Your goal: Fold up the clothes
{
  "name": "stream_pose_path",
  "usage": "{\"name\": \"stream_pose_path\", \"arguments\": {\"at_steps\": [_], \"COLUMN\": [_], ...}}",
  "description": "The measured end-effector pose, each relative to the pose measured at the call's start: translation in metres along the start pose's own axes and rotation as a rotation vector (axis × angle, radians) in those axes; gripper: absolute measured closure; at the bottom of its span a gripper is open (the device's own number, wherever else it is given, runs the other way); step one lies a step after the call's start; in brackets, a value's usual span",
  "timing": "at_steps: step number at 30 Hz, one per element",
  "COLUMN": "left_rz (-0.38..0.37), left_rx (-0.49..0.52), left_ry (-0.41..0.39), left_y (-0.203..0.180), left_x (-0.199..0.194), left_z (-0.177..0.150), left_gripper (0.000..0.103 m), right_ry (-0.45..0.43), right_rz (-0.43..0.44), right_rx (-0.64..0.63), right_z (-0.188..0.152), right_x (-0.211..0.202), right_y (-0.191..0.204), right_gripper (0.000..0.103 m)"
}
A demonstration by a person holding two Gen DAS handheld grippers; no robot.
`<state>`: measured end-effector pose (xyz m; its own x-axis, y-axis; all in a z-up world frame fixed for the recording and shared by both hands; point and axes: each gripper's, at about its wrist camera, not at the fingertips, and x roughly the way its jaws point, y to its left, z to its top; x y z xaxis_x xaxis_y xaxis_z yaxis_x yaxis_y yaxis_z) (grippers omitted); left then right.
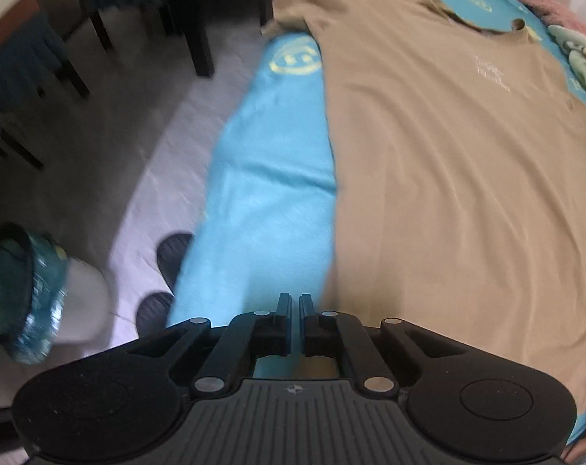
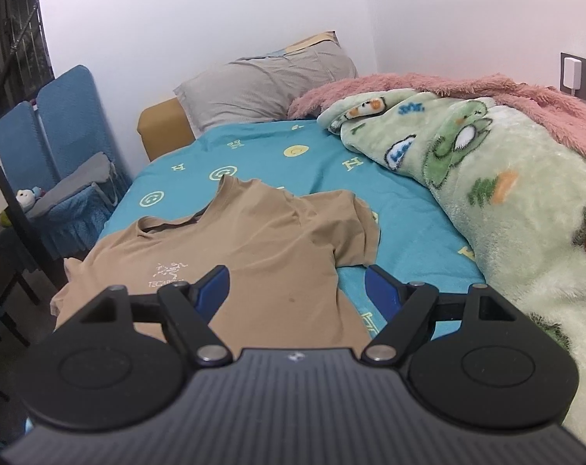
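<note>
The left gripper (image 1: pixel 295 302) has its jaws pressed almost together, with only a thin slit between them, and I see no cloth in that slit; the tips hang above the place where the near left edge of the T-shirt (image 1: pixel 448 162) meets the bed sheet (image 1: pixel 261 193). Whether the tips touch the fabric I cannot tell, because the gripper body hides the part just under them. The right gripper (image 2: pixel 296 286) has its jaws spread wide and holds nothing; between them lies the right side of the same T-shirt (image 2: pixel 261 255), with the left finger over the cloth near the chest print and the right finger over the blue sheet (image 2: pixel 331 155) just beside the shirt's side edge. Ahead of these jaws the right sleeve (image 2: pixel 355 228) lies on the sheet, a little crumpled, and farther out are the collar (image 2: pixel 168 226), a green blanket (image 2: pixel 506 201) to the right and a grey pillow (image 2: pixel 265 85) at the head of the bed. In the left view the shirt lies front up and spread nearly flat along the bed, with its left sleeve (image 1: pixel 293 4) out near the bed's edge, beyond which are the floor (image 1: pixel 137 178) and a bin (image 1: pixel 25 290). In my judgement the folding has hardly begun: the shirt is laid out, but no sleeve or side is turned over yet, so all the folds remain to do.
</note>
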<state>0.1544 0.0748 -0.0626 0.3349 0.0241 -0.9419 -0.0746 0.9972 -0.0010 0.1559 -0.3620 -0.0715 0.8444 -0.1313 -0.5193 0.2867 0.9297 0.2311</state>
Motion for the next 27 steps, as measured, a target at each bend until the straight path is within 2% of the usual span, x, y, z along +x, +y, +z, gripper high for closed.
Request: {"name": "stream_pose_path", "arguments": {"at_steps": [1, 3, 7, 9, 10, 14, 17, 19, 23, 25, 27], "left_rz": [-0.02, -0.065, -0.14, -0.153, -0.177, -0.279, -0.347, -0.368, -0.326, -0.312, -0.337], "left_rx": [0.001, -0.01, -0.003, 0.002, -0.002, -0.021, -0.035, -0.03, 0.006, 0.003, -0.019], "left_ry": [-0.039, -0.109, -0.256, -0.338, -0.363, -0.457, -0.463, -0.458, -0.449, -0.434, -0.417], "left_y": [0.0, -0.003, -0.035, -0.062, -0.074, -0.122, -0.14, -0.144, -0.132, -0.123, -0.115], "left_x": [-0.009, -0.025, -0.049, -0.056, -0.056, -0.053, -0.024, 0.002, 0.06, 0.076, 0.085], "left_z": [0.001, 0.003, 0.012, 0.02, 0.022, 0.034, 0.038, 0.04, 0.042, 0.046, 0.055], "left_gripper": [0.09, 0.064, 0.048, 0.025, 0.021, 0.013, 0.012, 0.012, 0.012, 0.012, 0.012], "right_ry": [0.003, 0.017, 0.075, 0.108, 0.128, 0.193, 0.224, 0.226, 0.209, 0.162, 0.11], "right_rz": [0.007, 0.044, 0.164, 0.204, 0.217, 0.297, 0.336, 0.314, 0.256, 0.237, 0.22], "right_rx": [0.016, 0.08, 0.335, 0.475, 0.542, 0.797, 0.965, 1.009, 0.997, 0.981, 0.962], "right_z": [0.0, 0.002, 0.011, 0.013, 0.013, 0.002, -0.016, -0.025, -0.032, -0.034, -0.035], "right_x": [0.0, 0.002, 0.018, 0.032, 0.042, 0.091, 0.131, 0.156, 0.208, 0.226, 0.24], "right_y": [-0.002, -0.011, -0.047, -0.065, -0.074, -0.103, -0.117, -0.12, -0.122, -0.123, -0.123], "right_gripper": [0.025, 0.025, 0.025, 0.023, 0.022, 0.022, 0.022, 0.023, 0.023, 0.023, 0.025]}}
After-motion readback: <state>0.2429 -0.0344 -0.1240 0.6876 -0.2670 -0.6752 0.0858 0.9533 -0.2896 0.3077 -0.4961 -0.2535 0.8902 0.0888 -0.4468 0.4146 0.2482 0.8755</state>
